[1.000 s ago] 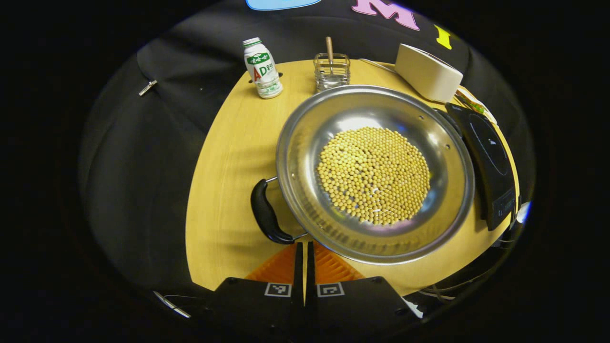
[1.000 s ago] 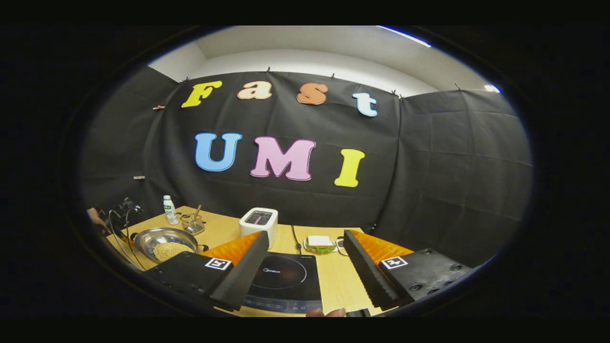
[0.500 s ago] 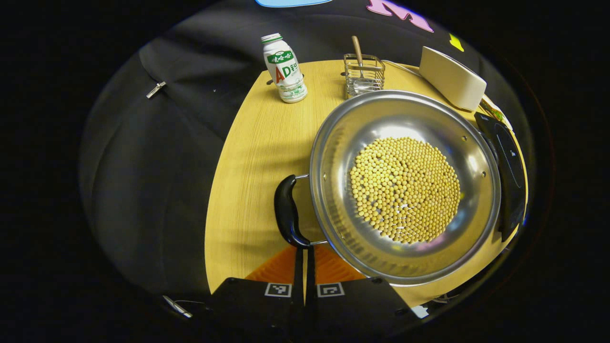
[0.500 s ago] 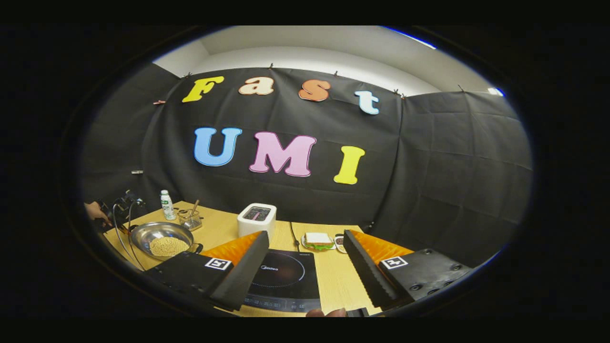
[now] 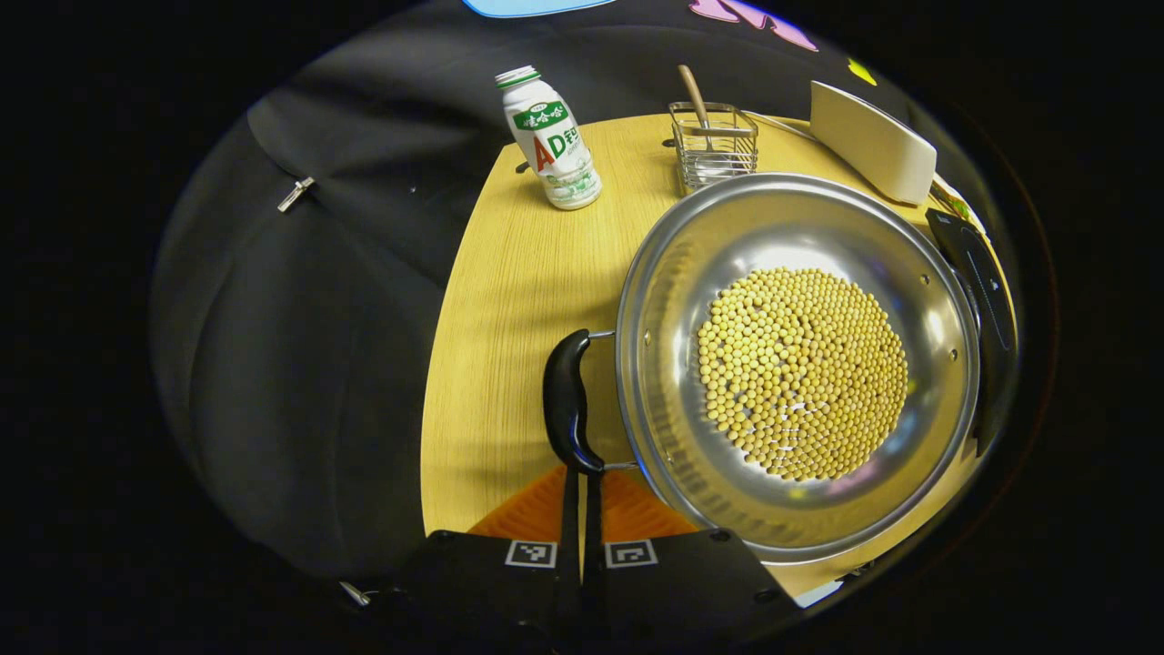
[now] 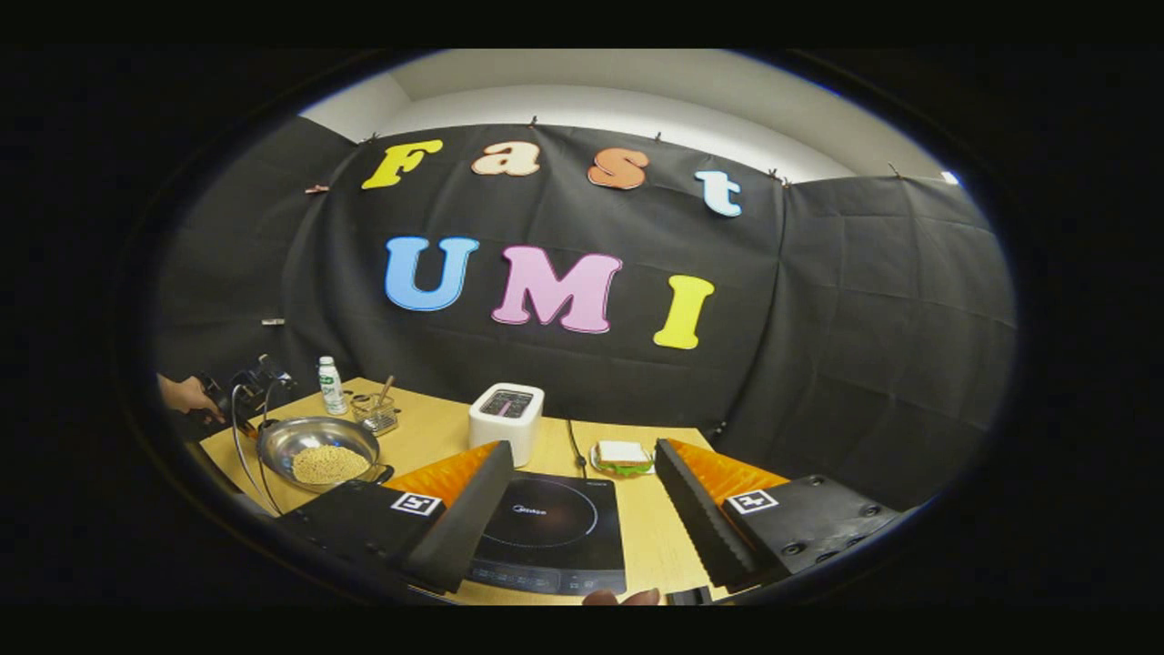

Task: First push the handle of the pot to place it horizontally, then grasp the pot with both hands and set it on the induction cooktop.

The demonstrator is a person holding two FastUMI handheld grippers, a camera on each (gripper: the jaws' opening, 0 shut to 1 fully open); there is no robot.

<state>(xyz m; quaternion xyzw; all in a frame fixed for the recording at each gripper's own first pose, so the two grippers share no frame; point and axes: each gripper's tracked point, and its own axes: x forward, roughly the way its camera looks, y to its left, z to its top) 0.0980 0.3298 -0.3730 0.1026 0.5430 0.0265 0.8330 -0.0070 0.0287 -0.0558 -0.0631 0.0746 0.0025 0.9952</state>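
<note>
The left gripper [image 5: 582, 482], fingers closed and empty, touches the pot [image 5: 800, 364] handle [image 5: 566, 400] to push it; the right gripper [image 6: 582, 518] waits wide open above the induction cooktop [image 6: 546, 532].

the bottle [image 5: 551, 138] shows a big "ad"; the induction cooktop [image 6: 546, 532] has an unreadable logo.

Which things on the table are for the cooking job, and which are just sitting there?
For the job:
- pot full of yellow beans
- its black handle
- induction cooktop
- left tongs, shut, tips at the handle
- right tongs, open over the cooktop

Just sitting there:
- drink bottle
- wire basket
- toaster
- sandwich
</note>
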